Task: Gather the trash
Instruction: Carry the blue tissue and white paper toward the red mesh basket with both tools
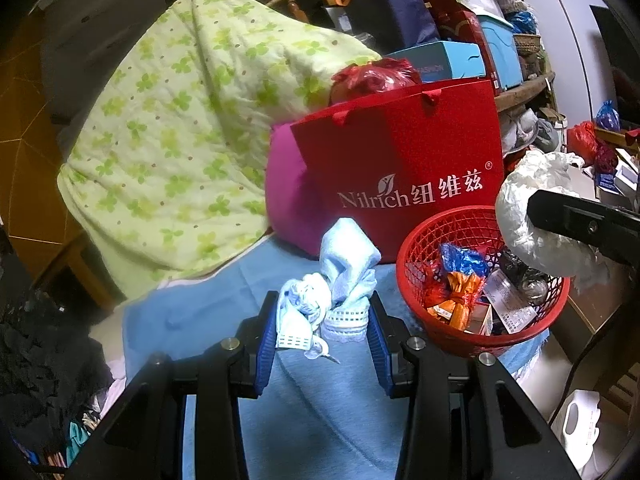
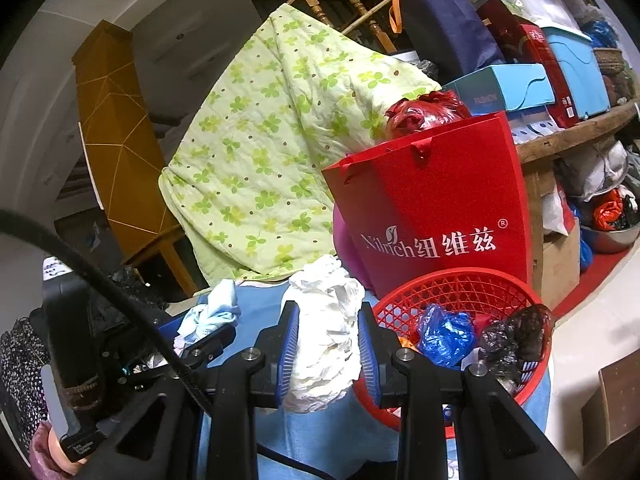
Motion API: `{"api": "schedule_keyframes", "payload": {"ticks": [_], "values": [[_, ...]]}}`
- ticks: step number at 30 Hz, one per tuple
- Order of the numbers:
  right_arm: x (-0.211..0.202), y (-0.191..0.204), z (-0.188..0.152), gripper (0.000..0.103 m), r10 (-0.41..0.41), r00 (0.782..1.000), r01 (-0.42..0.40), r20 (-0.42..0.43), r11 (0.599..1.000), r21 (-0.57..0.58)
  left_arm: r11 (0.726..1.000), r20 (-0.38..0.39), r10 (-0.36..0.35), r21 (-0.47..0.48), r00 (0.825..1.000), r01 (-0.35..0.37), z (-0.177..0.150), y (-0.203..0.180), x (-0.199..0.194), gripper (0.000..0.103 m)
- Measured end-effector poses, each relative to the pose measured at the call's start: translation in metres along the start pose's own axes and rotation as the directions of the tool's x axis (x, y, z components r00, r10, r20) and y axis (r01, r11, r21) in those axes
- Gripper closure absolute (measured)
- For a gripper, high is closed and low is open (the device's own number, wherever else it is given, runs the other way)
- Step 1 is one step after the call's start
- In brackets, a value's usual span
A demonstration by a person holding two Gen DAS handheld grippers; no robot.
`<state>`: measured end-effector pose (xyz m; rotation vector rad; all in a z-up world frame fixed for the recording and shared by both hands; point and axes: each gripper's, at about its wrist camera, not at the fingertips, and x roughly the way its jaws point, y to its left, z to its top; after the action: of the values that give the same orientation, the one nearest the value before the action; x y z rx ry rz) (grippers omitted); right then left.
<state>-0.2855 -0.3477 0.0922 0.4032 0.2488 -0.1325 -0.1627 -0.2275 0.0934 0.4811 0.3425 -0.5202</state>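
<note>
Left of the red mesh basket (image 1: 412, 264), the left gripper (image 1: 326, 326) is clamped on a bundle of pale blue cloth and tissue (image 1: 340, 276) above the blue towel (image 1: 320, 400). Nearer the basket, almost over its rim, the right gripper (image 2: 329, 344) is closed tight on a crumpled white plastic bag (image 2: 328, 320). Inside the basket lie blue (image 2: 444, 332), orange (image 1: 460, 292) and black wrappers (image 2: 516, 332). Behind the basket stands a red Nilrich bag (image 1: 404, 160).
</note>
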Motion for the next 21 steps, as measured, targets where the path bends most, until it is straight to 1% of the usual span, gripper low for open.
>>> {"api": "schedule_keyframes", "payload": {"ticks": [21], "values": [[-0.013, -0.025, 0.003, 0.07, -0.038, 0.999, 0.037, 0.026, 0.998, 0.045, 0.998, -0.013, -0.041, 0.052, 0.999, 0.042, 0.007, -0.027, 0.005, 0.06]]}}
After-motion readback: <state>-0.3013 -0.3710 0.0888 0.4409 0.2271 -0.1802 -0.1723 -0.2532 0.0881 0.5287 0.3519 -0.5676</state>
